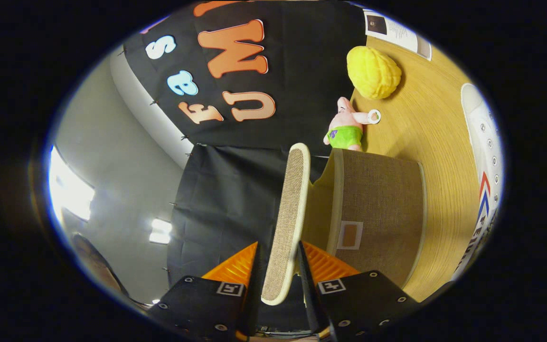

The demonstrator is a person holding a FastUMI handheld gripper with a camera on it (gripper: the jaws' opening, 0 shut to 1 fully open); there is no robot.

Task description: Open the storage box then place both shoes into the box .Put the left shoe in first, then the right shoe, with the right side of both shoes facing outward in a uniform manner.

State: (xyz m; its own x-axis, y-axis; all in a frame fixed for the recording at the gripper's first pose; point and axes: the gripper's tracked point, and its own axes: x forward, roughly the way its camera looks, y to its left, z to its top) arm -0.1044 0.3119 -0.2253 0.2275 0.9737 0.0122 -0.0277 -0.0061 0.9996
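The view is rolled sideways, so the wooden table (432, 128) runs up the right. On it stands a brown fabric storage box (380, 199) with a small label window on its wall. Its lid (292, 199) is seen edge-on, swung up away from the box's open mouth. My gripper (278, 259) is shut on the lid's near rim, one finger on each face. A white lace-up shoe (486, 156) with red and blue marks lies on the table beyond the box, to the right of the fingers.
A yellow plush ball (373, 71) and a small pink toy in green shorts (344, 128) lie on the table past the box, against the black cloth wall. A printed sheet (397, 31) lies farther off.
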